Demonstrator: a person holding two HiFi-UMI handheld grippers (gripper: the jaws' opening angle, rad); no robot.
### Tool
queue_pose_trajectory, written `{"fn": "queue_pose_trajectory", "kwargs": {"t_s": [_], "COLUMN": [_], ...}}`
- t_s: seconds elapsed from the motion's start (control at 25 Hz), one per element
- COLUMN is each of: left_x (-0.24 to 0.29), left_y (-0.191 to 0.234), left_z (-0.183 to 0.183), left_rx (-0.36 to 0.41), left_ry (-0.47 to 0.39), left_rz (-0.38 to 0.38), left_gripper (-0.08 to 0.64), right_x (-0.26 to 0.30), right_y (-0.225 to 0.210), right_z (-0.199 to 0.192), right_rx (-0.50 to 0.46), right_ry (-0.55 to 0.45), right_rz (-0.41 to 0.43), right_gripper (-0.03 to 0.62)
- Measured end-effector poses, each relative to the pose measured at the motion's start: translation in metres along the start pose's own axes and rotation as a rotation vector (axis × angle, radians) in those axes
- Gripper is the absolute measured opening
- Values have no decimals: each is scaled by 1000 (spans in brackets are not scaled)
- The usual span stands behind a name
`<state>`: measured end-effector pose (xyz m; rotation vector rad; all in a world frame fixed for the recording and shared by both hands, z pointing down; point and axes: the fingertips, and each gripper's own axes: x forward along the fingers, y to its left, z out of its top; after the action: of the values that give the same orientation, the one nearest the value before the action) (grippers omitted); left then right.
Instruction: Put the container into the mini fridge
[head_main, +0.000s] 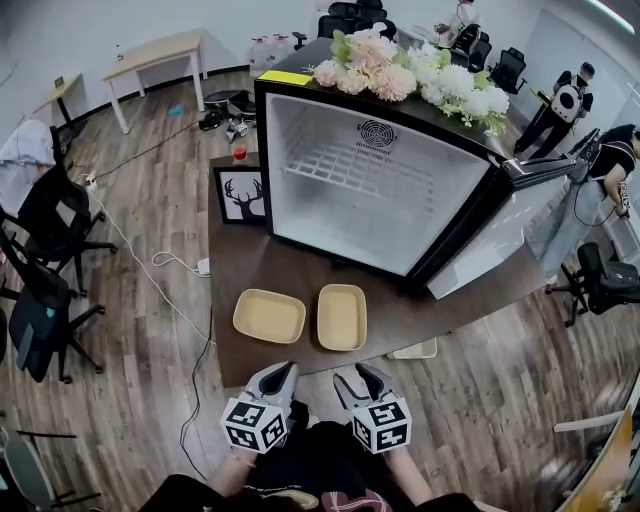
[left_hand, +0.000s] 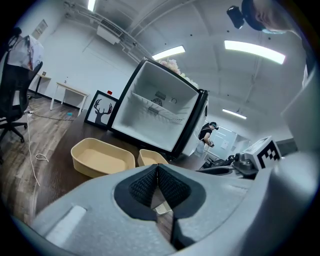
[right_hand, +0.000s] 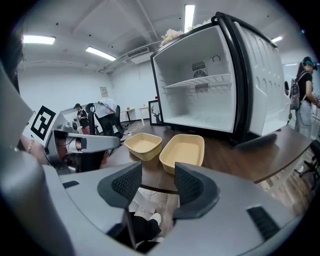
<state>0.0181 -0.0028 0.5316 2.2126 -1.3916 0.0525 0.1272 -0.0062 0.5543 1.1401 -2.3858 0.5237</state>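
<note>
Two shallow tan containers lie side by side on the dark wooden table (head_main: 290, 270), one to the left (head_main: 270, 316) and one to the right (head_main: 342, 317). Behind them stands the mini fridge (head_main: 375, 185), white and empty inside, with its door (head_main: 510, 225) swung open to the right. My left gripper (head_main: 283, 368) hangs just off the table's front edge with its jaws shut and empty; its own view (left_hand: 156, 167) shows the pads meeting. My right gripper (head_main: 362, 370) hangs beside it, open with nothing between its pads (right_hand: 158, 172), short of the right container (right_hand: 184, 151).
A framed deer picture (head_main: 241, 194) leans at the fridge's left. Flowers (head_main: 410, 70) lie on top of the fridge. Office chairs (head_main: 45, 260) stand at the left, and a white cable (head_main: 150, 265) crosses the floor. People (head_main: 565, 100) stand at the far right.
</note>
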Motion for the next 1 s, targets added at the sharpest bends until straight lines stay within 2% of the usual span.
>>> {"fn": "queue_pose_trajectory", "kwargs": {"t_s": [0.24, 0.36, 0.56, 0.84, 1.0], "left_x": [17, 23, 33, 47, 51], "left_y": [17, 23, 37, 62, 72], "left_z": [21, 27, 36, 50, 54], "left_rx": [27, 42, 40, 43, 40], "left_ry": [-9, -6, -6, -7, -9], "left_rz": [-2, -13, -27, -41, -48], "left_gripper": [9, 9, 9, 9, 9], "right_x": [24, 35, 57, 84, 99], "right_y": [-8, -12, -9, 3, 5], "right_z": [23, 34, 31, 23, 13], "right_rx": [-52, -58, -91, -225, -220], "right_ry": [-3, -22, 65, 185, 249], "right_rz": [7, 21, 73, 69, 46], "right_gripper": [218, 186, 188, 187, 187]}}
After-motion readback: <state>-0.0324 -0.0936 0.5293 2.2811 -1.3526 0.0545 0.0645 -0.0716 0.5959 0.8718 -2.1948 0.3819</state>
